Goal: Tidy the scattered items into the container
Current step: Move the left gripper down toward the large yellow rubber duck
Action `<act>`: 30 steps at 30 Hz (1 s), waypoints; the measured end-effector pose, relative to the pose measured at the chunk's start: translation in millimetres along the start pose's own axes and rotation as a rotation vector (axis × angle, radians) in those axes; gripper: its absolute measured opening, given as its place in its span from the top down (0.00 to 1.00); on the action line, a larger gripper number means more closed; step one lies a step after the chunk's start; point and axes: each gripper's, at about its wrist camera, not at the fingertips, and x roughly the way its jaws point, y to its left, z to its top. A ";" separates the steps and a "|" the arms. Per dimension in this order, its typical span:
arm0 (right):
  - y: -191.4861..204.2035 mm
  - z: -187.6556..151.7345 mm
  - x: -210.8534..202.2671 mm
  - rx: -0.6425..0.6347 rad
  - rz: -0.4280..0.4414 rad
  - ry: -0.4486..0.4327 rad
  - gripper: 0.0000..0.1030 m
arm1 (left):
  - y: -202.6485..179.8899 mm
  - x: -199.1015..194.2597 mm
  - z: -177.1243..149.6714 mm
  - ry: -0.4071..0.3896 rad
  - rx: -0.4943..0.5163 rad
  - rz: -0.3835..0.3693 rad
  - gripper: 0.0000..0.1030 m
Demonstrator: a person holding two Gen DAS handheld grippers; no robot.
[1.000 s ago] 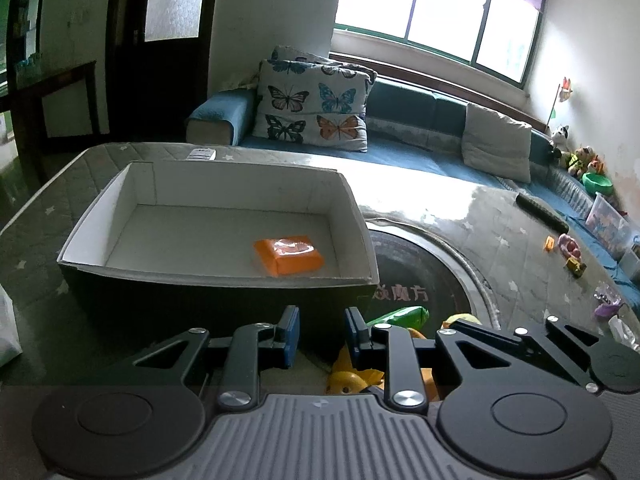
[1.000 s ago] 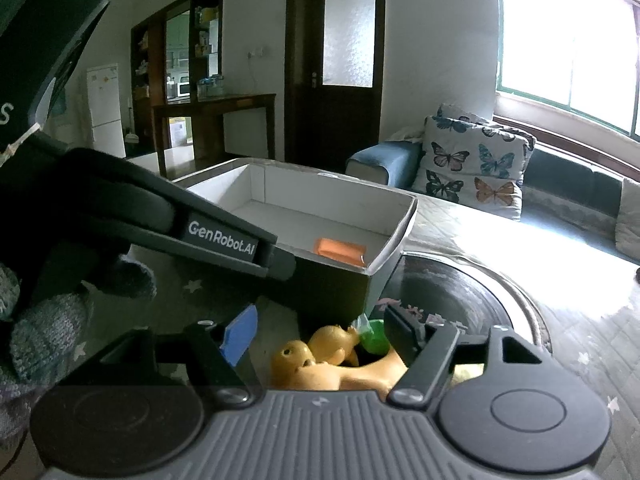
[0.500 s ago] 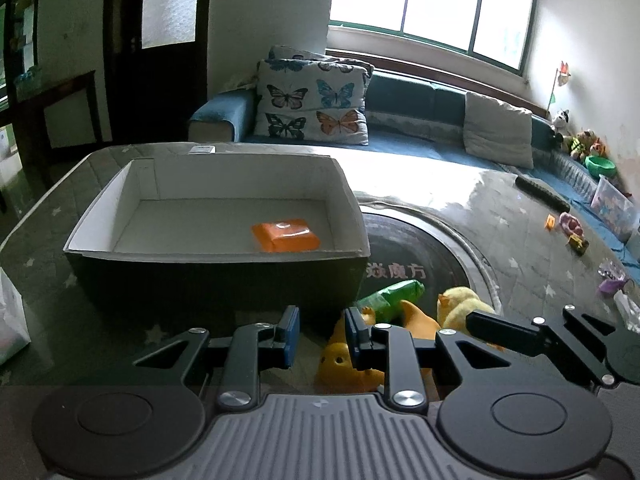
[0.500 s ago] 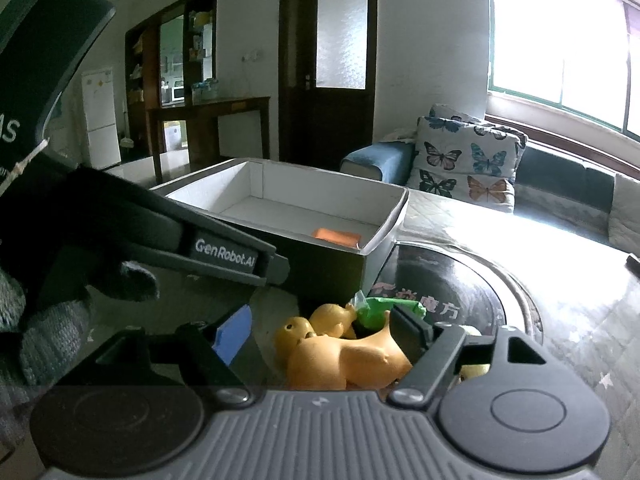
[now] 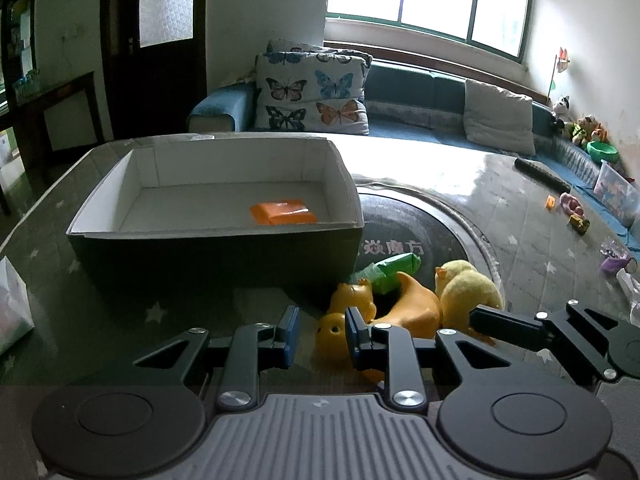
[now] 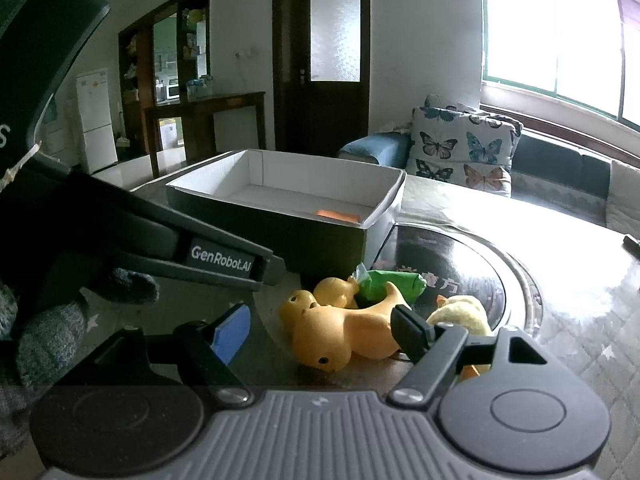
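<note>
A dark box with white inside [image 5: 216, 236] [image 6: 280, 224] stands on the table and holds an orange packet [image 5: 283, 212] [image 6: 336, 214]. In front of its right corner lie an orange rubber duck [image 5: 400, 312] [image 6: 340, 332], a green packet [image 5: 392, 270] [image 6: 394, 284] and a yellow plush duck [image 5: 468, 288] [image 6: 460, 316]. My left gripper [image 5: 319, 338] is slightly open and empty, just left of the orange duck. My right gripper [image 6: 320, 332] is open wide, its jaws on either side of the orange duck without touching it; it also shows in the left wrist view [image 5: 540, 332].
A round dark plate [image 5: 424, 240] is set in the table under the toys. A white bag [image 5: 12, 308] stands at the left edge. Small toys [image 5: 572, 212] and a dark stick [image 5: 540, 174] lie at the far right. A sofa with cushions [image 5: 312, 96] is behind.
Both grippers have pulled back and lowered from the box. The toys now show fuller in both views, and the right gripper's jaws now flank the orange duck.
</note>
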 end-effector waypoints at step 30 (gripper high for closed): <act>2.6 -16.6 -10.3 0.027 -0.010 0.017 0.20 | -1.2 -6.8 -18.5 0.021 0.010 0.009 0.73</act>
